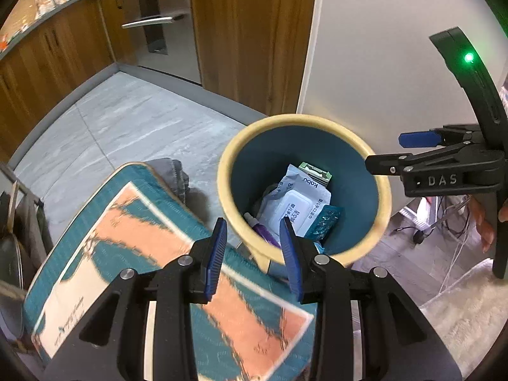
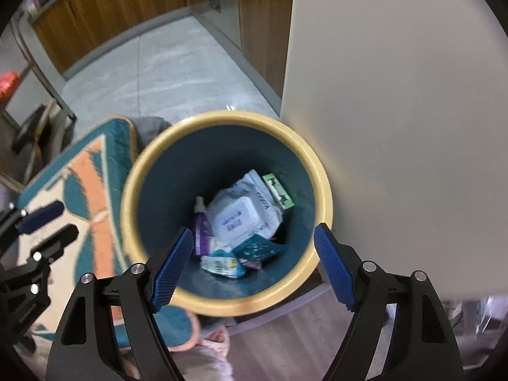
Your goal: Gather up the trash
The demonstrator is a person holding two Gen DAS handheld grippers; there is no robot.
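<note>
- The trash bin, yellow-rimmed and dark teal inside, stands on the floor hard by a pale wall, with a patterned rug on its other side.
- Inside, at the bottom, lies the collected trash: a white wet-wipe pack with a flip lid in the middle, a green and white carton against it on the far side, a small purple bottle along the other side, a teal blister sheet and a crumpled white and blue wrapper nearest the camera.
- The right tongs hang over the mouth of the bin, pointing down into it; their blue pads stand wide apart with nothing between them.
- The left tongs are over the near rim where bin meets rug, their pads at a narrow gap, empty.
- From the left wrist view, the right tongs reach in from the side above the far rim, with fingers of the person's hand on the handle.
- Beyond the bin runs a grey tiled floor up to wooden cabinets and an appliance with metal handles.
- A grey cloth lies bunched at the rug's far edge.
</note>
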